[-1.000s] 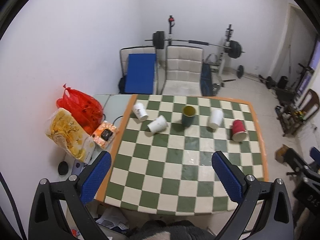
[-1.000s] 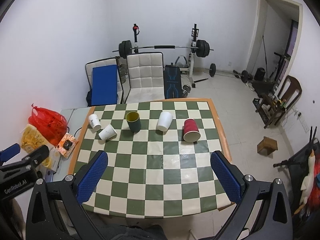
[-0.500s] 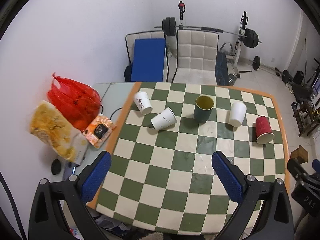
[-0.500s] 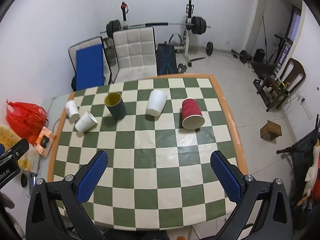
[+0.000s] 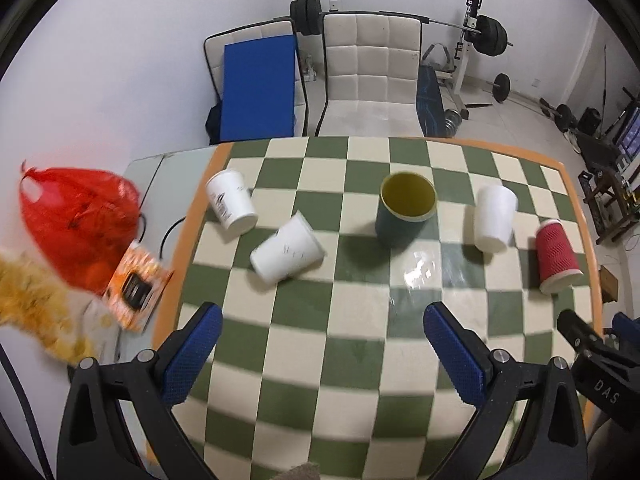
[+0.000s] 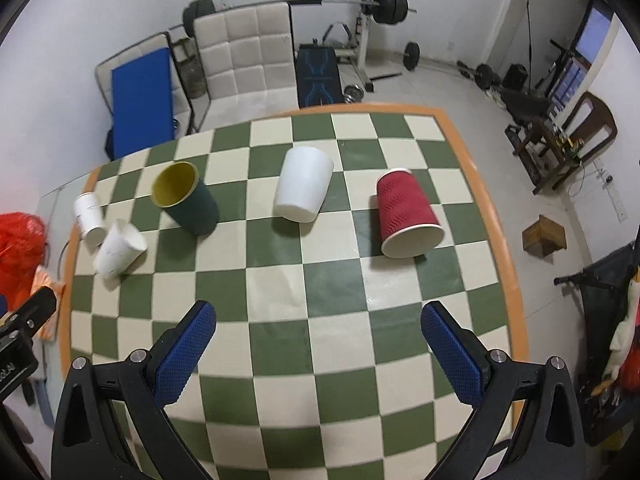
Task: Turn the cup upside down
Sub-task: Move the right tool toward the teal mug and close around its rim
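Green cup point(image 5: 405, 211) upright on checkered table point(image 5: 320, 360); barbell rack point(image 5: 468, 32) behind.

red bag point(image 5: 78, 224) + orange packet point(image 5: 138, 286) left of checkered table point(image 5: 360, 360) | white chair point(image 5: 370, 76), barbell rack point(image 5: 476, 36) behind

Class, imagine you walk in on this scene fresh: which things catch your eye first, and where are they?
A green-and-cream checkered table fills both views, with five cups in a row along its far half. The dark green cup stands mouth-up left of centre; the red cup stands inverted at the right.
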Tool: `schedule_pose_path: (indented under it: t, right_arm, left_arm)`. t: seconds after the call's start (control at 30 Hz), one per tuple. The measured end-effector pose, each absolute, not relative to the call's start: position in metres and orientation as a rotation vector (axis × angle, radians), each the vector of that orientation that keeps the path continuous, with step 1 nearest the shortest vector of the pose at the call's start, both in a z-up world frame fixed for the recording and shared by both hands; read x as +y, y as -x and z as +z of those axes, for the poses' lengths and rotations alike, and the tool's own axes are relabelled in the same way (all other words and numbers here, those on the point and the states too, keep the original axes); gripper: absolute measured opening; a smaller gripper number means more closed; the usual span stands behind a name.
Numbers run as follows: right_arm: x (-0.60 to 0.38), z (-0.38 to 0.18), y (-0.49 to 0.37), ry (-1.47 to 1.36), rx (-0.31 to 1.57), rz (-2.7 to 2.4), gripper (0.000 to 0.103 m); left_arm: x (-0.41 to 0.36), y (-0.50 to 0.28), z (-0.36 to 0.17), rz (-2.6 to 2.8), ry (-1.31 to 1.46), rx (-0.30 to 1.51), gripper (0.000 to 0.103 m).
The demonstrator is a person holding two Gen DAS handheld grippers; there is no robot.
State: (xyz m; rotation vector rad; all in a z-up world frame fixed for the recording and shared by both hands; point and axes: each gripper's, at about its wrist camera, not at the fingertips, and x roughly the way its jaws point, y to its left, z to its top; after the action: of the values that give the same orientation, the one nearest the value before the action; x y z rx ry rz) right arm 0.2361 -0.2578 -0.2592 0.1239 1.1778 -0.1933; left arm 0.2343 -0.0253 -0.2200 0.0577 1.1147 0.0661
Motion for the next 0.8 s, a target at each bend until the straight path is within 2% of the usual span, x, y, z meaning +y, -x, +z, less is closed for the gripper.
schedule_pose_path:
  t: [0.37, 0.6, 0.8]
  right_arm:
    - [-0.269, -0.343, -0.314, -0.12, 1.234, -0.256, 0.103]
    - [-0.288, -0.367, -0.328, -0.091, 1.25, -0.295, 0.103]
    - [-0.296, -0.378, -0.335, -0.071, 1.26, -0.312, 0.103]
  left_arm:
    - [-0.05, -0.303, -0.303, -0.039, -0.098, 0.992, 0.103]
    - [-0.072, -0.32, -0.327, -0.121, -0.158, 0.882, 0.103]
    - [-0.089, -0.336, -0.346, -0.178, -0.183, 0.881, 0.103]
